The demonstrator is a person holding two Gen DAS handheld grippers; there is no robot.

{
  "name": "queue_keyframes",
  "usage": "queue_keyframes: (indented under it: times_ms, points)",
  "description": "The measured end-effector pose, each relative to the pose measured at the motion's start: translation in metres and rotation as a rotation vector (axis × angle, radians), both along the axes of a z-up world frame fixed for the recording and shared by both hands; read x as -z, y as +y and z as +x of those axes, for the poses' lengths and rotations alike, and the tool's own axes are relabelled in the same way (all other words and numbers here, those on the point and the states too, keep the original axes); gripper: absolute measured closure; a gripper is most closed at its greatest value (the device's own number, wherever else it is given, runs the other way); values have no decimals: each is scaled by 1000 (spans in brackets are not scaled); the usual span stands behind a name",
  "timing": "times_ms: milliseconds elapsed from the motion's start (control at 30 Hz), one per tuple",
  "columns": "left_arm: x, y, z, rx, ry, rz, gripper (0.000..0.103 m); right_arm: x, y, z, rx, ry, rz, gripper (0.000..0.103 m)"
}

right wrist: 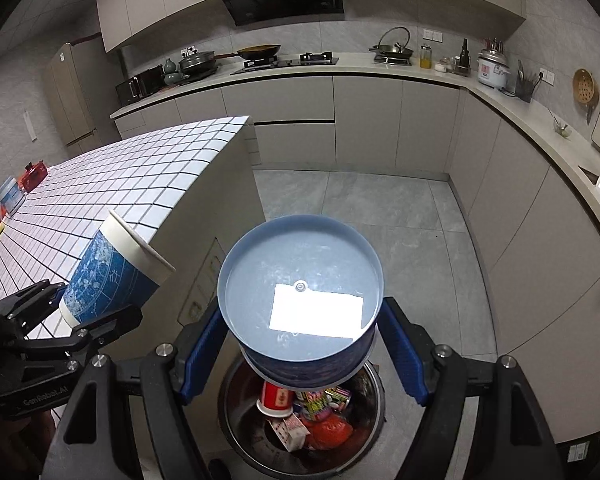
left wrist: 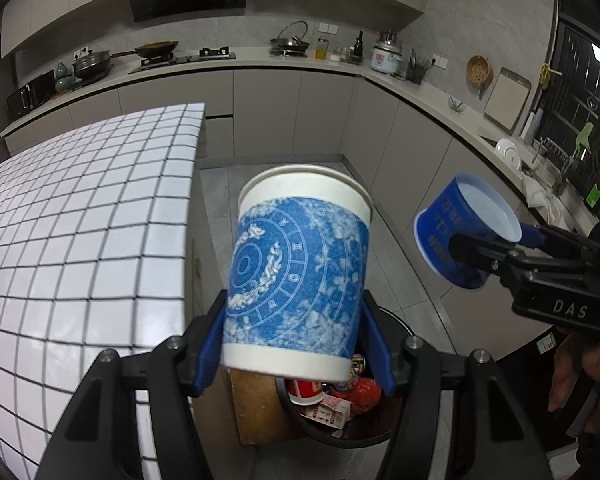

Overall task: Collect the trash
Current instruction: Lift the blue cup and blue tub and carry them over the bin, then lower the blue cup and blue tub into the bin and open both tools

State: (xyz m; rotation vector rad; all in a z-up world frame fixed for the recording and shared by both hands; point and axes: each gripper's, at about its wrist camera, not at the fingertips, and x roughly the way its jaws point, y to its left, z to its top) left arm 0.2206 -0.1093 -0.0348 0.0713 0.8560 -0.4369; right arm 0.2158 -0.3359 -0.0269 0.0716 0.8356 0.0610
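Left gripper: grasps the paper cup above the trash bin.
Right gripper: grips the blue bowl (likely dropped next).

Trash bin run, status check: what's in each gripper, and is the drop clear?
Left gripper shut on tall blue-and-white paper cup. Right gripper shut on short blue plastic tub. Both above round metal trash bin, part full. Nothing blocking.
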Motion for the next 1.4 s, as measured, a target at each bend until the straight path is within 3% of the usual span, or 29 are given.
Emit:
queue_keyframes:
  times_ms: [667, 1400]
  points:
    - [39, -31, -54, -52, 52, 29, 41, 44, -27, -41, -50, 70, 13, 26]
    - [96, -40, -74, -69, 163, 39, 41, 106, -23, -61, -99, 185, -17, 26]
